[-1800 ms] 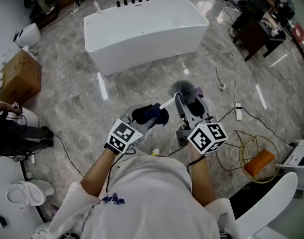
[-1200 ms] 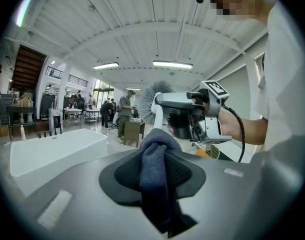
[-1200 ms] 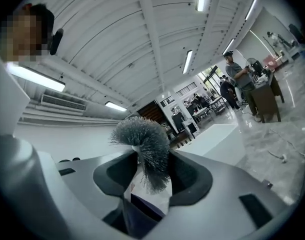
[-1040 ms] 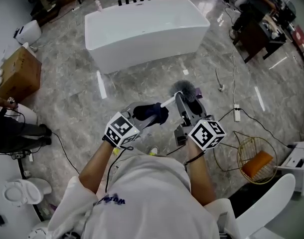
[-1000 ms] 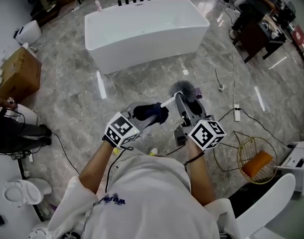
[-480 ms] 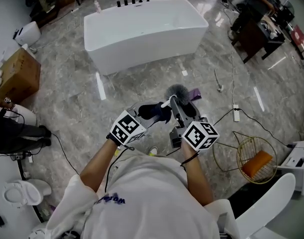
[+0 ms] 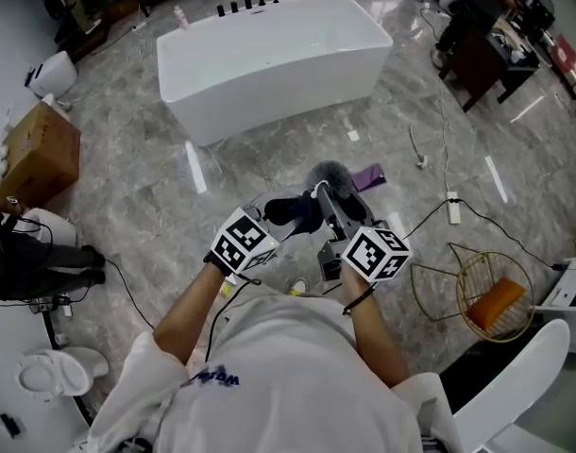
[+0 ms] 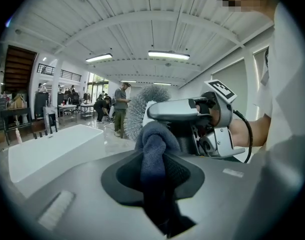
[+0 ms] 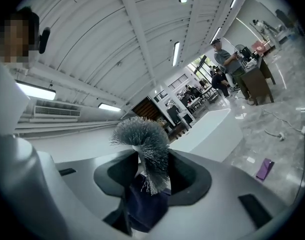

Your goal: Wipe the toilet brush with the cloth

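Left claw (image 7: 280,221), jaws just closing, pinches the cloth (image 8: 153,146) against the toilet brush (image 9: 142,136), which the right claw (image 7: 335,217) clamps. Wiping's under way, I'd say, not finished.

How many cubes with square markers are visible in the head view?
2. The first cube rides on the left gripper, left of centre; the second cube rides on the right gripper, just beside it. None looks hidden.

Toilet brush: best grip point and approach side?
Take the toilet brush by its white stem right under the bristles, jaws across it, from the person's side, as the right gripper does. Narrow and rigid there; bristles would splay, cloth wraps farther along.
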Motion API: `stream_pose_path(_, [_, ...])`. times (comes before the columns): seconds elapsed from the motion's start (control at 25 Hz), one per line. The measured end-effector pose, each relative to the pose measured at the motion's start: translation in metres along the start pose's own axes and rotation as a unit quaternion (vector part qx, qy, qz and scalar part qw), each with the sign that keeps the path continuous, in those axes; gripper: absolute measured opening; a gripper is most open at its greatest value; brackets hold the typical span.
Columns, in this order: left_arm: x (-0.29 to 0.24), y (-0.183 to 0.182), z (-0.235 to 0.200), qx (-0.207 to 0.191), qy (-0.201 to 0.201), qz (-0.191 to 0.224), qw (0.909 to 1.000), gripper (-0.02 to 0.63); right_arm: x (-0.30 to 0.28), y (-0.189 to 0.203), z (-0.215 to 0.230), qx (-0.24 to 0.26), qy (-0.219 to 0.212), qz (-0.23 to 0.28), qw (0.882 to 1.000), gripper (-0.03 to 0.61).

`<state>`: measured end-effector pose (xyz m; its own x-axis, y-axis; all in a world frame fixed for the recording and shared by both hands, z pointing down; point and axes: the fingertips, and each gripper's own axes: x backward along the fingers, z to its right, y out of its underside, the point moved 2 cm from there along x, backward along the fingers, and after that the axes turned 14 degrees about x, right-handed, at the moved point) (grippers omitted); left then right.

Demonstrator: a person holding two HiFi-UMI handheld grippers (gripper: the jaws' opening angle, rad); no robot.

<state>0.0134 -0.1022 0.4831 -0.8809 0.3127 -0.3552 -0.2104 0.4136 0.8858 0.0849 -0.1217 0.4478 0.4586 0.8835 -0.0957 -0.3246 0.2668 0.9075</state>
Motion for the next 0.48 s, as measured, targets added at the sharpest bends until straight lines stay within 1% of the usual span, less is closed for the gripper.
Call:
stream_pose_path(0.08, [0.001, 0.002, -0.001, 0.000, 0.004, -0.002, 1.0000, 0.078, 0.003, -0.008, 0.002, -0.006, 0.004, 0.010, 1.000, 0.184])
stream_pose_path(0.2, [0.001, 0.003, -0.002, -0.002, 0.009, -0.008, 0.9999, 0.078, 0.008, -0.023, 0.009, 0.000, 0.010, 0.024, 1.000, 0.184])
stream_pose_path(0.48, [-0.001, 0.012, -0.003, -0.006, 0.012, -0.023, 0.9997, 0.080, 0.026, -0.060, 0.039, 0.003, 0.032, 0.056, 0.998, 0.183])
